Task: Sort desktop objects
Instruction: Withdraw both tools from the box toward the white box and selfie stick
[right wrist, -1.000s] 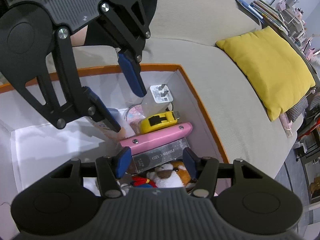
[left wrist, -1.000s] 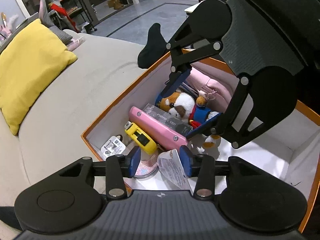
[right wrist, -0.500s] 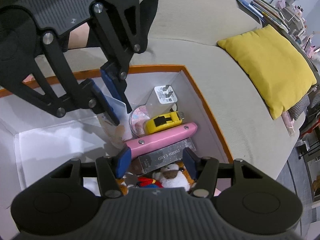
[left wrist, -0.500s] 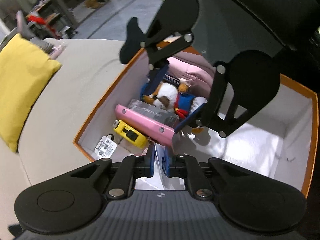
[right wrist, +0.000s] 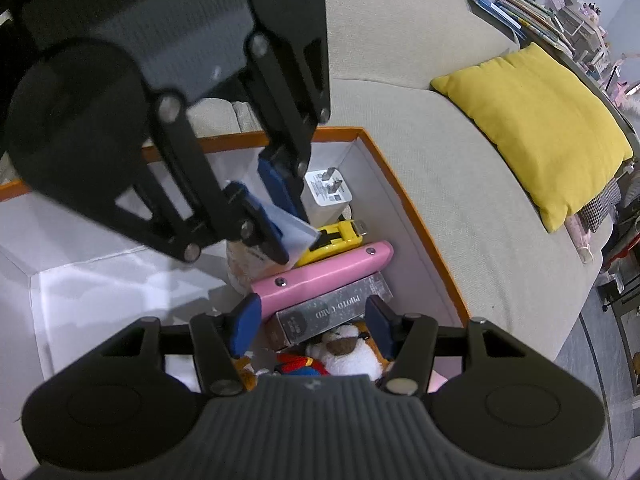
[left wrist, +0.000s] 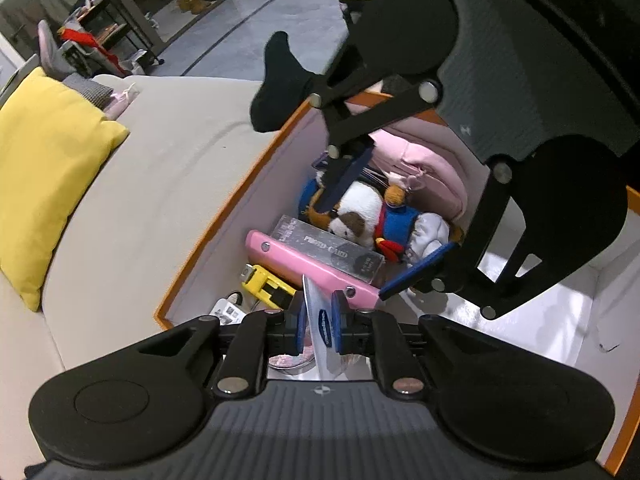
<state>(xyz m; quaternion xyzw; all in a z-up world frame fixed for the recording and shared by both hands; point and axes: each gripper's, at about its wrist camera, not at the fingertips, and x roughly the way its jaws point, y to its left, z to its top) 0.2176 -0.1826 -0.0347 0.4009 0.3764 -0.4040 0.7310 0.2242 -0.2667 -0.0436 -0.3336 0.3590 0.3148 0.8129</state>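
Observation:
An orange-rimmed white box (left wrist: 208, 240) sits on a beige sofa. My left gripper (left wrist: 318, 326) is shut on a thin white packet (left wrist: 320, 328), lifted above the box floor; the packet (right wrist: 294, 230) also shows in the right wrist view between the left gripper's blue pads. My right gripper (right wrist: 308, 324) is open and empty, over a silver photo-card box (right wrist: 328, 312) and a plush dog (right wrist: 348, 354). In the box lie a pink case (left wrist: 308, 268), a yellow utility knife (left wrist: 268, 284), a white charger (right wrist: 328, 190) and a pink pouch (left wrist: 420, 168).
A yellow cushion (left wrist: 44, 184) lies on the sofa beside the box; it also shows in the right wrist view (right wrist: 540, 124). A black sock (left wrist: 280, 84) is beyond the box's far rim. The box's other half has a bare white floor (left wrist: 540, 320).
My left gripper closed on the white packet and raised it out of the pile. My right gripper stayed open over the plush toys and shifted slightly.

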